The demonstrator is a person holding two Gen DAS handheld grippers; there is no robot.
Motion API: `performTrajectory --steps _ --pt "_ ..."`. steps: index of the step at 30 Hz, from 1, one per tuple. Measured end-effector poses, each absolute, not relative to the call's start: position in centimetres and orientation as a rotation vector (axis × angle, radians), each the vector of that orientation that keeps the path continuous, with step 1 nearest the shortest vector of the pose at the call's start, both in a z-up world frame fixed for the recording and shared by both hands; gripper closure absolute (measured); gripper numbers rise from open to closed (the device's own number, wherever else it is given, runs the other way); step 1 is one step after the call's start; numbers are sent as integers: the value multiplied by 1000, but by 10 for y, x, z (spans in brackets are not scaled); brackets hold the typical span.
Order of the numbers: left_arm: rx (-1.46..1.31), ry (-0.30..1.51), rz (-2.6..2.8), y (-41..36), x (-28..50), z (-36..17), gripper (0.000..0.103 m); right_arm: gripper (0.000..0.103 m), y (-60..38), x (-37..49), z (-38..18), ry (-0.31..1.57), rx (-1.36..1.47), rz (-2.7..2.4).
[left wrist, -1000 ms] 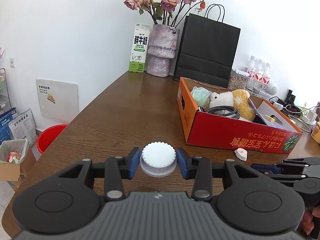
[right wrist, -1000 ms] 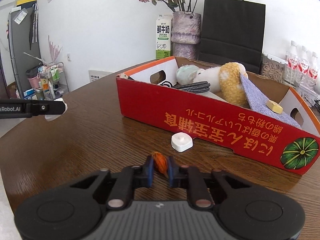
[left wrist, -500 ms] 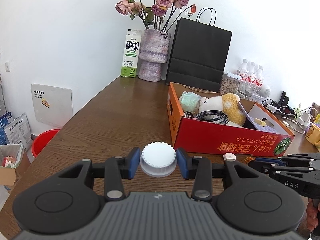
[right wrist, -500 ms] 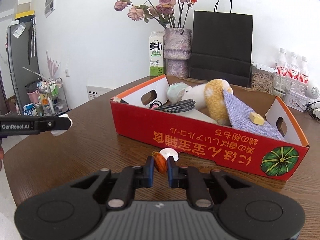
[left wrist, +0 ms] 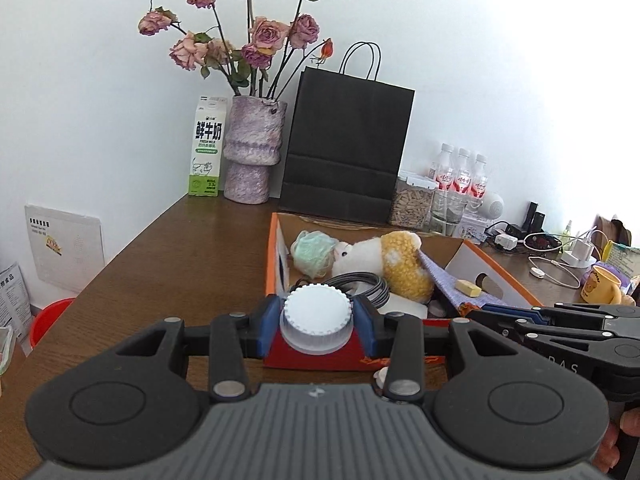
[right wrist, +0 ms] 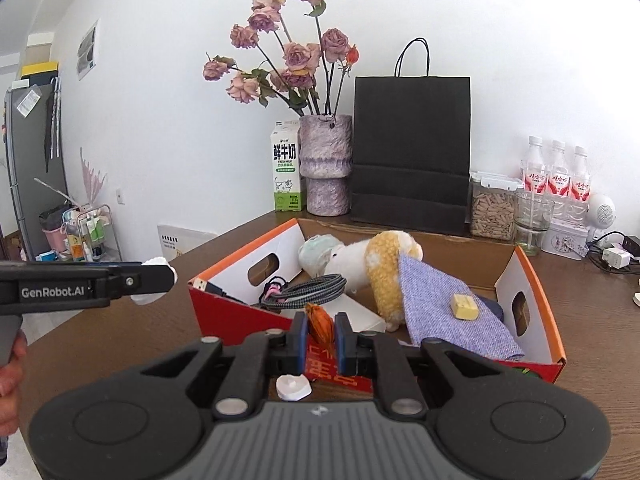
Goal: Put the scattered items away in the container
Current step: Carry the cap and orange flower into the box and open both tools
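The left gripper point(left wrist: 317, 322) held a white ribbed cap point(left wrist: 316, 318) squeezed between its blue pads, just short of the near red wall of the cardboard box point(left wrist: 276, 264) and above the wooden table point(left wrist: 180, 256). The right gripper point(right wrist: 321, 330) was closed tight on a small orange object point(right wrist: 319, 322), also raised at the box's near wall, a little to the right of the other tool. The box stood open at the top, its orange-edged rim running round a crowded interior: a plush toy point(right wrist: 380, 268), a pale green bundle point(right wrist: 316, 250), a coiled braided cable point(right wrist: 308, 290), a purple cloth point(right wrist: 444, 312) with a yellow block point(right wrist: 464, 306) lying on it, and a flat white item under the cable. The near left corner, around the cable, showed the least piled space. A small white object point(right wrist: 293, 387) lay on the table just outside the near wall, below the right gripper. To the left of the box the tabletop ran bare to its edge. Behind the box, near the wall, stood a black paper bag point(left wrist: 348, 148), a vase of dried roses point(left wrist: 254, 152) and a milk carton point(left wrist: 207, 146); bottles and cables crowded the far right.
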State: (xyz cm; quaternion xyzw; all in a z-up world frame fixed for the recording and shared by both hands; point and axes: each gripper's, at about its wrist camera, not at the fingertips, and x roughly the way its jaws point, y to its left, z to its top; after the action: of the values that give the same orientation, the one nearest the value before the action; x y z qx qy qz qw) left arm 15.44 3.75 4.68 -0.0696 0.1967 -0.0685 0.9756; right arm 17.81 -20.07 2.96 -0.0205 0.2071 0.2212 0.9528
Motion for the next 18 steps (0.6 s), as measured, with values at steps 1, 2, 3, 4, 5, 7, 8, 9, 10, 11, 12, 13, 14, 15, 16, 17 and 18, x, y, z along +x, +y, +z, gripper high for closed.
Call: performTrajectory --steps 1,2,3,4,5,7,8,9,10,11,12,13,14,15,16,17,18 --pt "-140 393 -144 34 158 48 62 90 -202 181 31 415 -38 445" --pt "-139 389 -148 30 161 50 62 90 -205 184 32 408 -34 439" --pt "-139 385 -153 26 164 52 62 90 -207 187 33 401 -33 432" --pt "-139 382 -158 23 167 53 62 90 -209 190 34 394 -27 426" --pt "-137 379 -162 19 171 54 62 90 -212 194 36 384 -16 419" --pt "-135 377 -170 12 179 55 62 90 -219 201 38 364 7 399" --pt "-135 376 -175 8 183 55 62 90 -223 206 39 352 19 387" --pt "-135 376 -179 5 188 55 62 90 -226 210 40 346 27 380" --pt "-135 376 -182 1 192 55 62 90 -229 215 40 342 35 374" --pt "-138 375 -186 -2 197 56 62 90 -233 221 41 338 43 371" --pt "-141 373 -186 -5 203 56 62 90 -236 227 41 333 50 368" --pt "-143 370 -184 -9 208 56 62 90 -238 233 40 332 50 367" --pt "-146 367 -183 -12 213 56 62 90 -241 241 40 334 51 364" --pt "-150 364 -182 -15 219 57 62 90 -243 247 40 335 56 363" --pt "-153 362 -182 -18 225 56 62 90 -245 255 40 334 63 367" --pt "-156 358 -181 -22 232 56 62 90 -247 263 41 335 64 373" --pt "-158 354 -180 -26 238 56 62 90 -248 268 41 331 62 373"
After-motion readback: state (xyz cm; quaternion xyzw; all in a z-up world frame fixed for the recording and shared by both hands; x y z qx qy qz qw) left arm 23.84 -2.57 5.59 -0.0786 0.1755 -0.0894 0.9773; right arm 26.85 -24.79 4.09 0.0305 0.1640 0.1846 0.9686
